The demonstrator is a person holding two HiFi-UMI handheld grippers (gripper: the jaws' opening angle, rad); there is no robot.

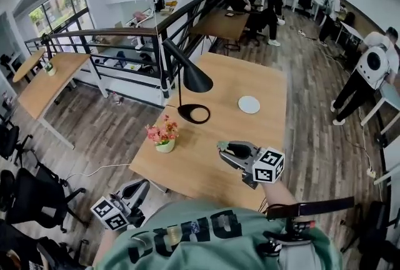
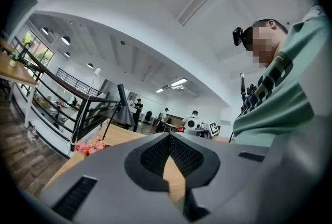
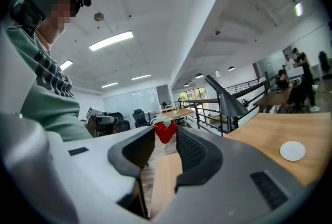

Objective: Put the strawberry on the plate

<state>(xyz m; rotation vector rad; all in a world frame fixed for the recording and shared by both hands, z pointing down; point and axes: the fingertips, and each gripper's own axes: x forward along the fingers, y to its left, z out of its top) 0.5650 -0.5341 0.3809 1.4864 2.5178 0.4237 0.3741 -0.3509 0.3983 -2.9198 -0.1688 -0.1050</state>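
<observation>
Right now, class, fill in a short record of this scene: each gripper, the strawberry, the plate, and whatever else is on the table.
Right gripper: shut on the strawberry, above the table
Left gripper: shut, empty, off the table's near left corner
Plate: white, empty, right of the lamp in the head view
Also on table: black lamp, pot of pink flowers

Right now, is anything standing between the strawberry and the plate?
Nothing visible does. The strawberry sits in the right gripper, and only table lies between it and the plate. The lamp stands off to the left.
</observation>
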